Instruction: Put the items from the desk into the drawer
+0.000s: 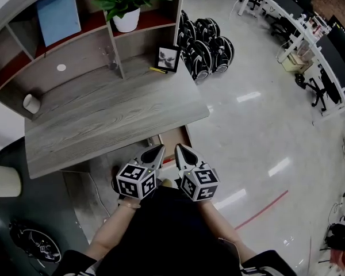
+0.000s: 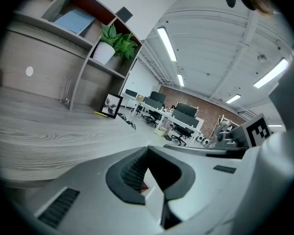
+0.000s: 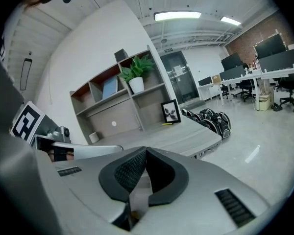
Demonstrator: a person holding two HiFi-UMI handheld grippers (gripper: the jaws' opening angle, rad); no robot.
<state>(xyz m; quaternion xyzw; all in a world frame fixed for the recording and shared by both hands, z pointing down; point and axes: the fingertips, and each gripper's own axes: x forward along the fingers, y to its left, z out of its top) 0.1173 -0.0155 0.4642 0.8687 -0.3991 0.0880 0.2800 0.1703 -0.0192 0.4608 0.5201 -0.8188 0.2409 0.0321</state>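
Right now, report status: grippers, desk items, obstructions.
Left gripper shut, empty. Right gripper shut, empty. Picture frame, yellow pen, white cup on desk, untouched. Nothing between grippers and desk.

The worktop (image 1: 103, 119) lay broad and bare across its middle and front, open from the near edge; obstacles stood only at the rear: a white cup (image 1: 31, 103) at the left back corner, a picture frame (image 1: 168, 58) with a yellow pen (image 1: 157, 70) just beside it at the right; the shelf unit (image 1: 118, 53) walled off the back; the drawer (image 1: 173, 141) jutted from under the near right edge, just ahead of the left gripper (image 1: 160, 148) and right gripper (image 1: 179, 148), jaws together.
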